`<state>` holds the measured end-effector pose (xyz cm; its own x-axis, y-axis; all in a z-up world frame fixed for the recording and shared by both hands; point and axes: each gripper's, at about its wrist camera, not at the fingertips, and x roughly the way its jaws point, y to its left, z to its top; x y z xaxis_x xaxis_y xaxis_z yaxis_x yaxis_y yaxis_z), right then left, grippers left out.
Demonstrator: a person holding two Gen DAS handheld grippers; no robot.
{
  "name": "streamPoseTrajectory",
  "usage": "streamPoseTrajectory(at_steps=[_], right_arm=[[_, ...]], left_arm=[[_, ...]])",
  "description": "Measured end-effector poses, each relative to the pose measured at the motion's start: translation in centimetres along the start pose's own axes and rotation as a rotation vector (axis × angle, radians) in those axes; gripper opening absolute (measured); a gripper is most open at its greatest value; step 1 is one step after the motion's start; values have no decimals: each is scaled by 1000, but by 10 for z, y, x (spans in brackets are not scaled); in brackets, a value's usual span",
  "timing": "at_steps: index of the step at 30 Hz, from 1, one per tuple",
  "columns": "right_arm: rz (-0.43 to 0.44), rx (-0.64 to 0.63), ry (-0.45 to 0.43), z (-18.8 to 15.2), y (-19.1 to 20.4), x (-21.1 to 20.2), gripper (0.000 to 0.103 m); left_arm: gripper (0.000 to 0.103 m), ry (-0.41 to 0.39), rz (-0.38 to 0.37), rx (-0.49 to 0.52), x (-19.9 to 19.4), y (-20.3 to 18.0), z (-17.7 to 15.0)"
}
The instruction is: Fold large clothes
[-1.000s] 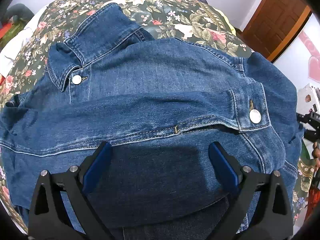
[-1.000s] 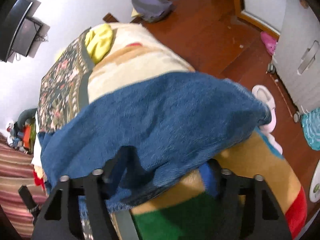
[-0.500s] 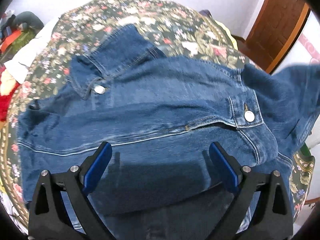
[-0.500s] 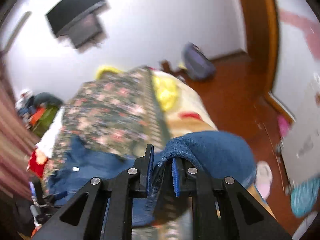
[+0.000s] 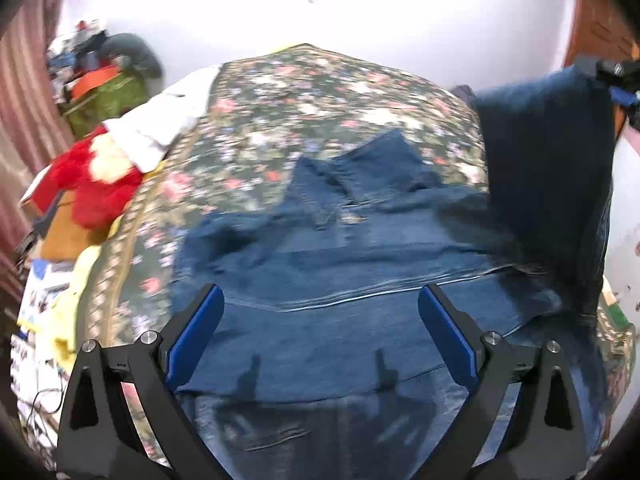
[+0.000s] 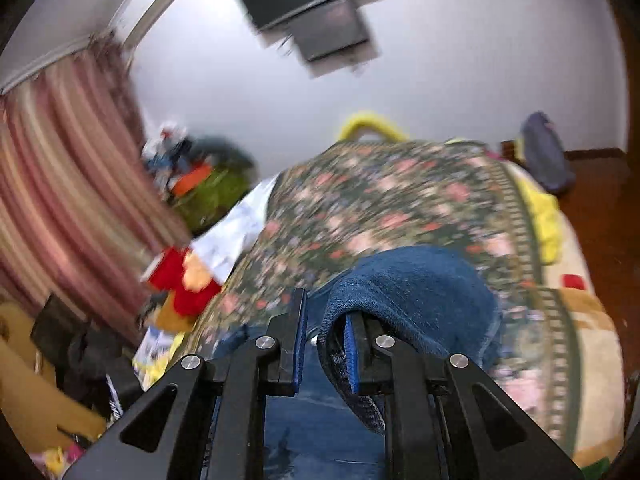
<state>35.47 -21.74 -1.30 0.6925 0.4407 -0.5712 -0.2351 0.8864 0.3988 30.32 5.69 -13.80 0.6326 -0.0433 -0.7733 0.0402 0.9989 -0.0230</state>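
Denim of one jacket [image 5: 360, 280] is spread on the floral bedspread [image 5: 320, 100] at frame centre. Its sleeve [image 6: 412, 292] is clamped by the right gripper [image 6: 326, 344]; the left gripper [image 5: 320, 336] is held spread above, gripping nothing.

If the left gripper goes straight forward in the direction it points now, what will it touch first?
Probably the denim jacket. The left gripper is open and points across the jacket spread on the floral bedspread, with denim filling the space between and ahead of its fingers. Its height above the cloth is unclear.
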Motion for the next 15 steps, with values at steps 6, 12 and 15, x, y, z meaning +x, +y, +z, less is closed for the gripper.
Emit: streamPoseTrajectory(at_steps=[6,12,15], right_arm=[[1,-39,185,-41,23,72,14],[-17,53,443,-87,-12,115,15],[-34,34,484,-97,-27,106,15]], left_arm=[[99,54,37,-77,2,42,-27],[99,104,49,-110,8,53,-50],[99,110,45,-101,10,49,-49]])
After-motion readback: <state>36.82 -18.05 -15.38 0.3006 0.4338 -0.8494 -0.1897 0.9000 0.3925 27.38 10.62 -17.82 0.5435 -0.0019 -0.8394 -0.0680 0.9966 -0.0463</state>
